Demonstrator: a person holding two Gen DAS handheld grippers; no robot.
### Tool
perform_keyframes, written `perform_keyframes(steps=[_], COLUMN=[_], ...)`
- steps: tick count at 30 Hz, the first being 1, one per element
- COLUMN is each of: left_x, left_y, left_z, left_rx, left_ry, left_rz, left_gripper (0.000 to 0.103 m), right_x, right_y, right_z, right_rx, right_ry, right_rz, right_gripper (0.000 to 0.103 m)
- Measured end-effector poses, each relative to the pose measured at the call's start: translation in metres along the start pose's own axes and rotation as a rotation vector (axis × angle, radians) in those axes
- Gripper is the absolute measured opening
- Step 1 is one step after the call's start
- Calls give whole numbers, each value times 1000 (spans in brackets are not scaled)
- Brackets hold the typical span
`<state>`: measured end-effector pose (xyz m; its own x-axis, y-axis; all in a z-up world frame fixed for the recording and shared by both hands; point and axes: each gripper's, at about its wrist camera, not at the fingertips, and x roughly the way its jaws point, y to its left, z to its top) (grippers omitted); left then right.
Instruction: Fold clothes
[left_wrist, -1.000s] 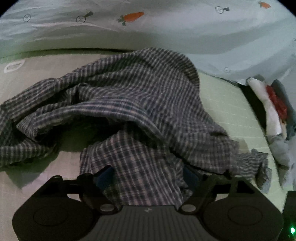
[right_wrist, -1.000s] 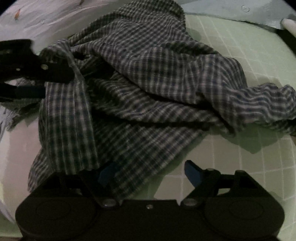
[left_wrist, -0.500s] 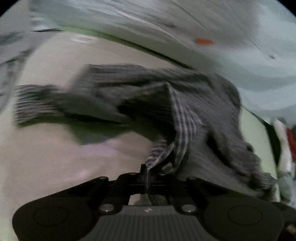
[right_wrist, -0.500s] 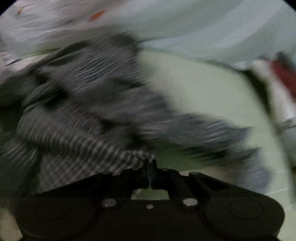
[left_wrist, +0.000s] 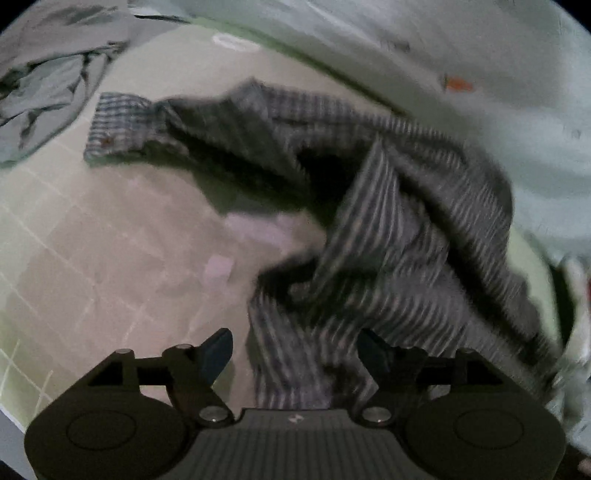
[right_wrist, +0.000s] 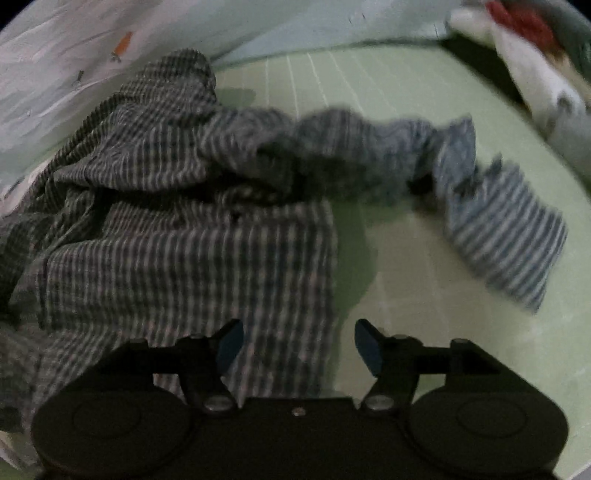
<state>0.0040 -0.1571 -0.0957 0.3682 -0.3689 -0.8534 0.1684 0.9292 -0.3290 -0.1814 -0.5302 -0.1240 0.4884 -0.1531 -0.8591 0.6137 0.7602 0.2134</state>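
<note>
Pale green grid-lined bed sheet underneath everything, lit dim. Light quilt with carrot print bunched along top and upper right of left wrist view; same quilt at upper left of right wrist view. Grey-green crumpled garment in upper left corner of left view. Pile of white, red and grey clothes at upper right of right view, off the sheet edge.

Checked shirt crumpled on the sheet, centre to right of left view, motion-blurred; buttoned cuff stretched to upper left, lying flat. In right view, shirt fills left and centre, one sleeve trailing rightward to a blurred cuff at mid right.

Left hand-held gripper at bottom centre, jaws spread and opening, blue pads visible; strip of shirt fabric lying between the jaws, pads not pressing on it. Right hand-held gripper at bottom centre, jaws spread and opening; shirt hem edge passing between, close beside left pad, right pad over bare sheet, no pinch seen.
</note>
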Motion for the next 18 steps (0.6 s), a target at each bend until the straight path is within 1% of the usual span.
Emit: perform_keyframes(steps=[1, 2, 3, 4, 5, 6, 7, 9, 10, 12, 14, 15, 16, 17, 18], left_x=[5, 10, 13, 12, 12, 9, -3, -27, -41, -65, -68, -64, -58, -53, -52], left_y=[-2, -4, -4, -3, -3, -1, 3, 13, 22, 44, 56, 57, 57, 55, 53], left_z=[-3, -6, -10, -12, -14, -16, -14, -10, -6, -2, -6, -10, -13, -16, -17], left_rx=[15, 25, 29, 27, 25, 22, 14, -4, -24, -78, -80, -59, -30, -16, -20], left_ry=[15, 32, 46, 58, 71, 75, 47, -9, -40, -70, -74, -70, -55, -34, -22], left_rz=[14, 22, 24, 20, 15, 13, 19, 33, 44, 41, 105, 172, 221, 255, 261], left_gripper=[73, 70, 48, 3, 6, 2, 2, 2, 2, 2, 4, 8, 12, 15, 24], right_x=[-1, -1, -2, -6, -10, -15, -19, -41, -52, -75, -66, -60, -54, -49, -49], right_y=[1, 2, 4, 4, 5, 5, 6, -3, -7, -16, -21, -23, -26, -27, -27], right_z=[-2, -3, -3, -2, -1, 0, 2, 6, 9, 14, 9, 6, 3, 1, 0], right_rx=[4, -8, -21, -43, -65, -87, -110, -101, -94, -80, -78, -78, -77, -60, -29], right_ry=[-10, -11, -11, -17, -25, -33, -40, -85, -109, -157, -109, -81, -53, -31, -34], right_rz=[5, 7, 9, 3, -3, -10, -16, -28, -34, -47, -67, -78, -89, -90, -75], right_gripper=[68, 63, 32, 11, 2, 1, 1, 1, 1, 1, 1, 2, 4, 9, 21])
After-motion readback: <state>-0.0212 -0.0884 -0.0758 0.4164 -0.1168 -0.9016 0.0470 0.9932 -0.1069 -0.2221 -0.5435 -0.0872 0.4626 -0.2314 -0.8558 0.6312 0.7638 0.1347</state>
